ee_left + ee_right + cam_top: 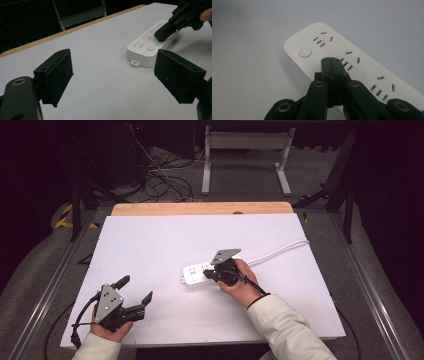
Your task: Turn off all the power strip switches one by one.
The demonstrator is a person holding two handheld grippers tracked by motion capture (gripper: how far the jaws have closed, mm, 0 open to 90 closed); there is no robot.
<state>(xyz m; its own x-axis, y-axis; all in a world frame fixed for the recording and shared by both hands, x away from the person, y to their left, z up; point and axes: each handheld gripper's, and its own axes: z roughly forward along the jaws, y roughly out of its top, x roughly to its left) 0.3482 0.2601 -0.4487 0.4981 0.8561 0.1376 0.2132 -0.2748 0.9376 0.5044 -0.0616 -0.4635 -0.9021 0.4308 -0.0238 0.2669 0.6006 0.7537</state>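
Note:
A white power strip [199, 274] lies flat near the middle of the white table [165, 245], its white cable [277, 251] running off to the right. It has a round button [304, 52] at its left end beside several socket groups. My right gripper [209, 275] is shut with nothing between its jaws; its closed tip [331, 60] hovers over the power strip [352, 65] a little short of the button. In the left gripper view the right gripper [163, 35] points down at the power strip [146, 47]. My left gripper [135, 290] stands open and empty at the near left.
A wooden strip [202, 208] borders the table's far edge. Behind it, on the floor, stand a white frame [245, 155] and tangled cables [160, 180]. Metal rails [372, 290] run along both sides of the table.

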